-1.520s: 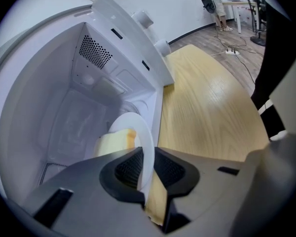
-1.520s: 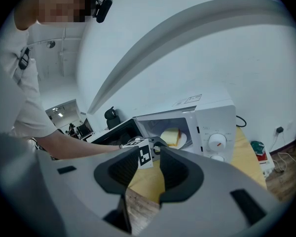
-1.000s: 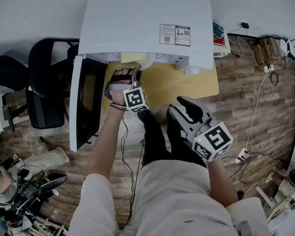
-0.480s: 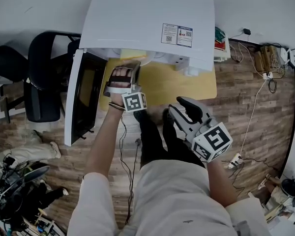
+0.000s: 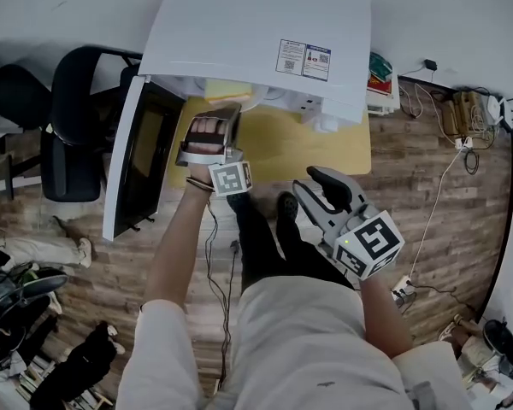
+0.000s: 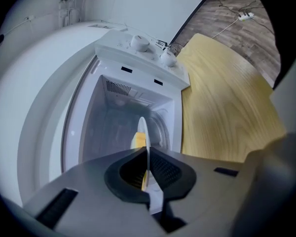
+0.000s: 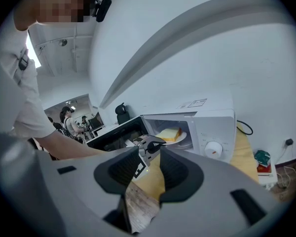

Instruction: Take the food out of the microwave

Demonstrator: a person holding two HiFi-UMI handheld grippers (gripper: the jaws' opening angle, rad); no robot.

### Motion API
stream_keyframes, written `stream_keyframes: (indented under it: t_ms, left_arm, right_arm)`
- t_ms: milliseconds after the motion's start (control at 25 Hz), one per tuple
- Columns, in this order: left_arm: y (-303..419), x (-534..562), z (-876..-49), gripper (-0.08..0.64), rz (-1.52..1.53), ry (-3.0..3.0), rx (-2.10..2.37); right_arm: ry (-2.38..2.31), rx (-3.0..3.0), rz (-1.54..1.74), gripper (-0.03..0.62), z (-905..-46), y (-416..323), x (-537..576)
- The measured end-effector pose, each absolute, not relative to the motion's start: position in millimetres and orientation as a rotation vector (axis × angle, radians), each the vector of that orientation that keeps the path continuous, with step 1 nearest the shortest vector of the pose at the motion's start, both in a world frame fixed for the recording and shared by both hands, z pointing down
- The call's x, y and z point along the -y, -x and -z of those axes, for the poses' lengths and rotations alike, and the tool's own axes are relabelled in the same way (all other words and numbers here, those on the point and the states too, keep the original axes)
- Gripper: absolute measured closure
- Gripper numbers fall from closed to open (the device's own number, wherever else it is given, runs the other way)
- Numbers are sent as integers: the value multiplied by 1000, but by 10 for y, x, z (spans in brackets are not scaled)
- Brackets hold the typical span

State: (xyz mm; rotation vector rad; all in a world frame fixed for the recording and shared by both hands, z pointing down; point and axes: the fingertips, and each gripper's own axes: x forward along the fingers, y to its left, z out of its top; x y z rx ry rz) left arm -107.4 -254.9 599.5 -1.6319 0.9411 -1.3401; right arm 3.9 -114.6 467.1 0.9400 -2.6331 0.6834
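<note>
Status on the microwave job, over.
Left tongs shut on plate rim. Right tongs open, empty. Food on plate, inside microwave. Door wide open, nothing blocking.

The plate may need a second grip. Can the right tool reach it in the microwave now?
Probably yes: the door is swung wide, and the right rim of the plate faces the open right tool unblocked. The left tool, clamped on the near rim, crowds only the left side.

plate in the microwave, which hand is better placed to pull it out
Left. The left gripper is at the open microwave, jaws shut on the rim of the plate. The right gripper hangs back, open and empty.
</note>
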Motion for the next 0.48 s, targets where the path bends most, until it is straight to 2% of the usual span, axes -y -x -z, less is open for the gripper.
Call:
stream_keyframes:
  t_ms: [480]
  left_arm:
    - [959,1935,-5628,548,1310,1599,-985]
  right_arm:
    - [-862,2699,-616,459,-4458,-192,980]
